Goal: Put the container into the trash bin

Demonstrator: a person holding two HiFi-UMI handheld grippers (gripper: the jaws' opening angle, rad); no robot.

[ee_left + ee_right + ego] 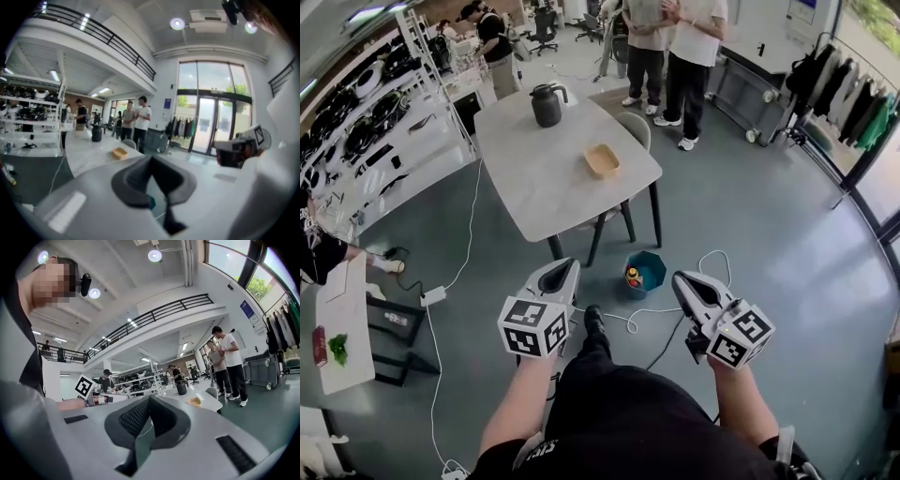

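Left claw: pressed together and pinching nothing; it points toward the table.
Right claw: also pressed together and empty, held level beside the left one.
Trash bin: teal, on the floor just ahead of both claws, near the table's legs.
Container: tan, shallow and open-topped; it sits on the grey table near its right edge, well apart from my claws.
Step in hand: the approach, as I judge it; the container is not yet picked up.
Next move: I reach over the table, spread one claw, close it on the container's rim, then lower the container into the bin.
Jug: black, at the table's far end, clear of my likely path.
Hard to make out: the small orange and red things inside the bin. In the left gripper view the bin shows only as a teal sliver behind my jaws.
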